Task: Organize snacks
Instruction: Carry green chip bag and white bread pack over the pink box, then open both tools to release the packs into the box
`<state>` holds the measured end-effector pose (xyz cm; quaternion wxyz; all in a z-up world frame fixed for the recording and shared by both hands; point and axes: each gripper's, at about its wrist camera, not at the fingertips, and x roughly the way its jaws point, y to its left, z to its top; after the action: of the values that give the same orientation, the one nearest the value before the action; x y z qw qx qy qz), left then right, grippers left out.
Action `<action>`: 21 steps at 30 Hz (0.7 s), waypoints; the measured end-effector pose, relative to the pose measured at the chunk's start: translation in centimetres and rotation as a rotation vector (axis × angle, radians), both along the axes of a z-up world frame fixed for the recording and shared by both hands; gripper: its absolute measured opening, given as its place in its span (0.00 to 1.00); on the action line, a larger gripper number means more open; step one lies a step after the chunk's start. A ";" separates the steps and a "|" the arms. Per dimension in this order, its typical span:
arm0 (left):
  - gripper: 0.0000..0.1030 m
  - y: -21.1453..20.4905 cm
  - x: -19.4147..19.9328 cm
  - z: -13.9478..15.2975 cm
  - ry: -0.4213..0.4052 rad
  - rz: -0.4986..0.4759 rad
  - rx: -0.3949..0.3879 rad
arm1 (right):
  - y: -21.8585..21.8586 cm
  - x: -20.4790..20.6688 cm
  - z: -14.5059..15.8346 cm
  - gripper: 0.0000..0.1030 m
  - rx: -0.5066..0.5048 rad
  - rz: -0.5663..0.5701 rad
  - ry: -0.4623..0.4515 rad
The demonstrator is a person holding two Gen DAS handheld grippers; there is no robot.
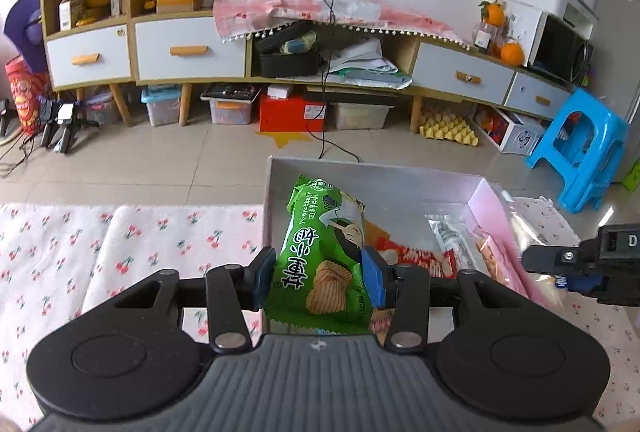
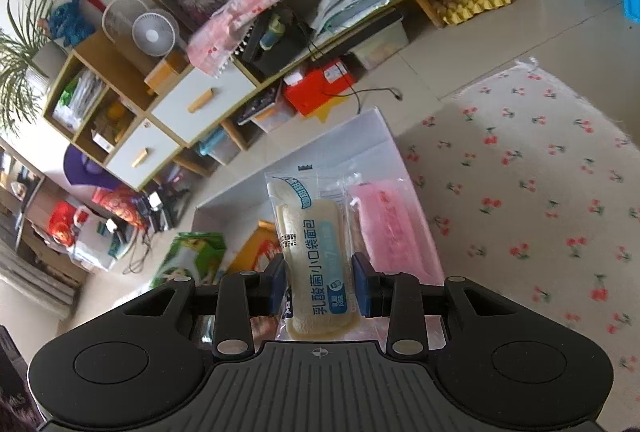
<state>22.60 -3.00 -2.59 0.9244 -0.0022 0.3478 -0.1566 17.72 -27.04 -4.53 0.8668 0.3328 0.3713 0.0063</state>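
Note:
My left gripper [image 1: 319,282] is shut on a green chip bag [image 1: 324,252], held upright over the near left part of the white box [image 1: 376,177]. My right gripper [image 2: 320,288] is shut on a clear-wrapped bread pack [image 2: 310,252] with blue print, hanging over the same white box [image 2: 352,143]. Inside the box lie a red snack pack [image 1: 420,260], a clear wrapped snack [image 1: 450,236] and a pink packet [image 1: 496,244]. The right gripper's side [image 1: 584,264] shows at the right edge of the left wrist view. The green bag [image 2: 192,256] appears blurred in the right wrist view.
The box sits on a cherry-print cloth [image 1: 120,252] over the table. Beyond lies a tiled floor, a long low cabinet [image 1: 192,47] with drawers and storage boxes beneath, a blue plastic stool [image 1: 580,147] at right, and a cable [image 1: 328,147] trailing across the floor.

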 end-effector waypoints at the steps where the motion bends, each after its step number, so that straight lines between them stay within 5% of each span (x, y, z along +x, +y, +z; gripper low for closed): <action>1: 0.41 -0.1 0.2 0.0 -0.007 -0.004 0.000 | 0.0 0.5 -0.2 0.32 0.018 0.003 0.001; 16: 0.42 -2.4 1.9 -0.5 -0.051 -0.055 0.077 | 1.2 4.3 -0.7 0.37 -0.056 0.010 -0.010; 18: 0.54 -2.5 1.9 -0.4 -0.078 -0.043 0.104 | 1.4 4.2 -0.6 0.37 -0.072 0.012 -0.028; 21: 0.63 -2.7 1.6 -0.3 -0.095 -0.053 0.131 | 1.5 4.0 -0.2 0.61 -0.094 0.009 -0.034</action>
<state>24.21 -5.66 -2.87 0.9335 0.0751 0.3132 -0.1578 21.71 -25.56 -4.71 0.8877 0.2897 0.3577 -0.0014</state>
